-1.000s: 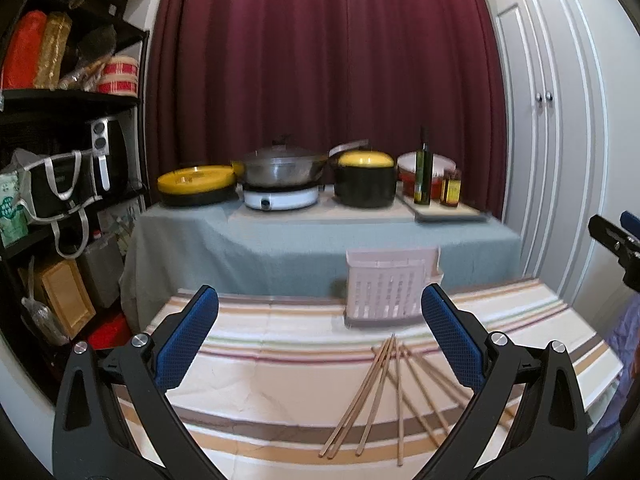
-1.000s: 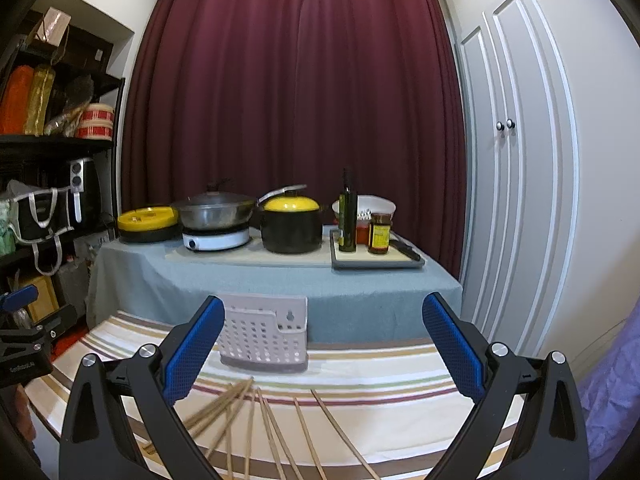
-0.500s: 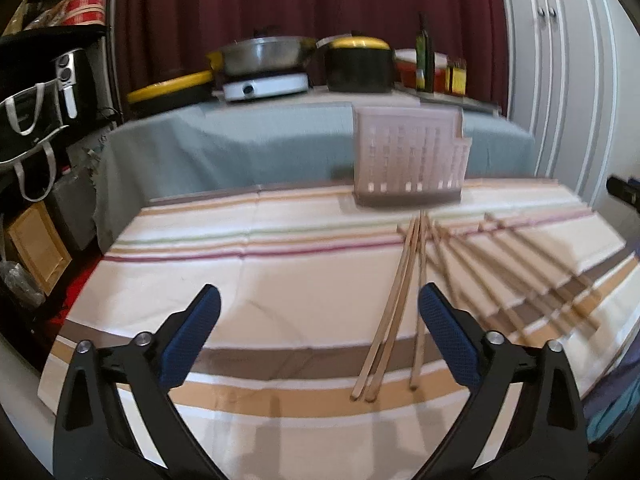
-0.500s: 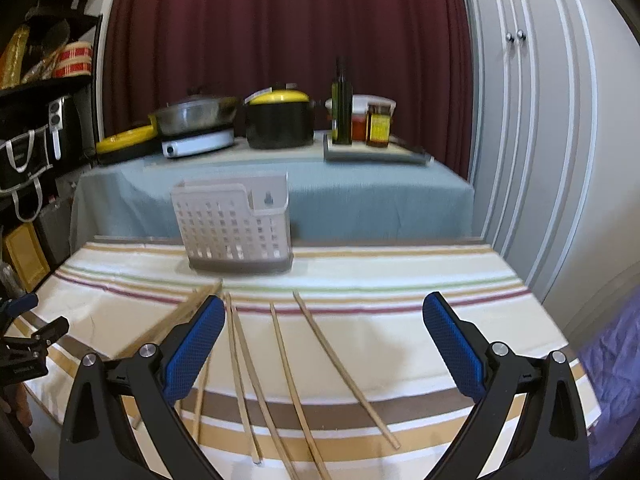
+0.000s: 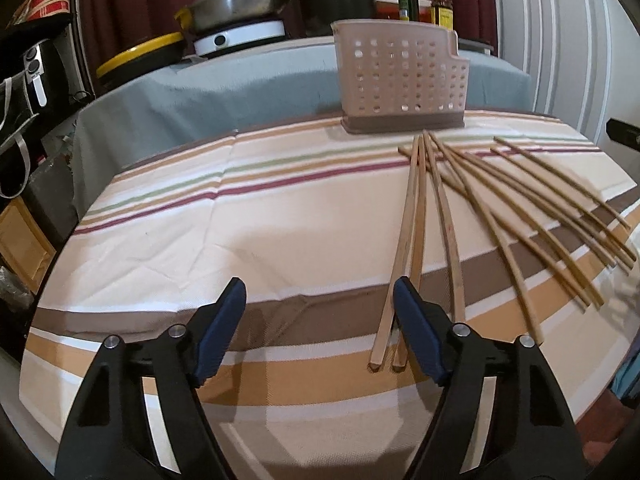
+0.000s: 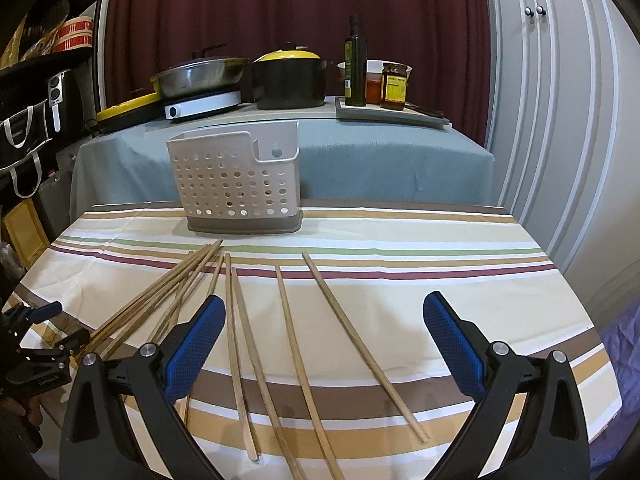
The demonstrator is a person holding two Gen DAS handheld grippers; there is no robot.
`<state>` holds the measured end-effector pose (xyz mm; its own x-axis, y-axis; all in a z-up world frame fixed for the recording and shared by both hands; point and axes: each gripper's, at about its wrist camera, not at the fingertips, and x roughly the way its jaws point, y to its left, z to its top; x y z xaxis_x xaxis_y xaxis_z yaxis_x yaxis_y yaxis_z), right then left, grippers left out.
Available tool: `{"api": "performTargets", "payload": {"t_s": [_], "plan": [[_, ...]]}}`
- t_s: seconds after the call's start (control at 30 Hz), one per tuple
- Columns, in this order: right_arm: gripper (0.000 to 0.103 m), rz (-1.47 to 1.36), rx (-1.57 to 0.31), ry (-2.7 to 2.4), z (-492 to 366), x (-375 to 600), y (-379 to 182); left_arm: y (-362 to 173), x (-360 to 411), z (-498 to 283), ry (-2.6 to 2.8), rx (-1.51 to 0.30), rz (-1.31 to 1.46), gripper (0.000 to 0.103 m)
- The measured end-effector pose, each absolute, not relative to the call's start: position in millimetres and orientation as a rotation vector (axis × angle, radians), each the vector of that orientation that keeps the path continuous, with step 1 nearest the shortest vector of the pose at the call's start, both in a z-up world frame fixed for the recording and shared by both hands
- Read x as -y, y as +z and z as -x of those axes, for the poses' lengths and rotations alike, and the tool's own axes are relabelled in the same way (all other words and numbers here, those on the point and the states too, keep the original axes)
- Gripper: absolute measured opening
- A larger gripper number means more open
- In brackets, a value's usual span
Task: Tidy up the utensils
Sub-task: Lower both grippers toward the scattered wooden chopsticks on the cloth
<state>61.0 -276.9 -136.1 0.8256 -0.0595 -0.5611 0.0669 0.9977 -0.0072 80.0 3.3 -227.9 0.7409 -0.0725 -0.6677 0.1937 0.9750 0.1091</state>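
Several long wooden chopsticks [image 5: 416, 232] lie fanned out on the striped tablecloth [image 5: 200, 248], tips pointing at a perforated white utensil caddy [image 5: 402, 80] that stands upright at the table's far edge. My left gripper [image 5: 320, 312] hovers low over the near edge, open, nothing between its fingers; its right finger [image 5: 416, 328] is just beside the near ends of the leftmost chopstick pair. My right gripper [image 6: 324, 336] is wide open above the table, with several chopsticks [image 6: 294, 340] lying below between its fingers. The caddy [image 6: 236, 184] stands beyond them.
Behind the striped table stands a grey-covered table [image 6: 360, 152] with a pan on a hotplate [image 6: 200, 80], a black pot with yellow lid [image 6: 290, 80], an oil bottle [image 6: 355, 64] and jars. Dark shelving [image 5: 28, 80] stands left, white cupboard doors [image 6: 560, 100] right.
Both grippers dropped and tilted down toward the table. The left gripper's jaws narrowed and it came close to the near ends of the leftmost chopsticks.
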Motion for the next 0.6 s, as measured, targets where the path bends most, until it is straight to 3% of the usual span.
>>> {"api": "performTargets", "payload": {"t_s": [0.43,0.53,0.6], "plan": [[0.097,-0.015,-0.610,-0.054,-66.9,275.5,-142.7,-226.7,-10.2,-83.5,-0.170,-0.733,-0.175,0.073],[0.097,-0.016,-0.615,-0.054,-67.7,275.7,-144.5,-228.0,-1.7,-80.8,-0.204,-0.734,-0.209,0.067],[0.097,-0.014,-0.618,-0.056,-67.5,276.6,-145.7,-230.2,2.5,-78.8,-0.224,-0.729,-0.229,0.058]]}}
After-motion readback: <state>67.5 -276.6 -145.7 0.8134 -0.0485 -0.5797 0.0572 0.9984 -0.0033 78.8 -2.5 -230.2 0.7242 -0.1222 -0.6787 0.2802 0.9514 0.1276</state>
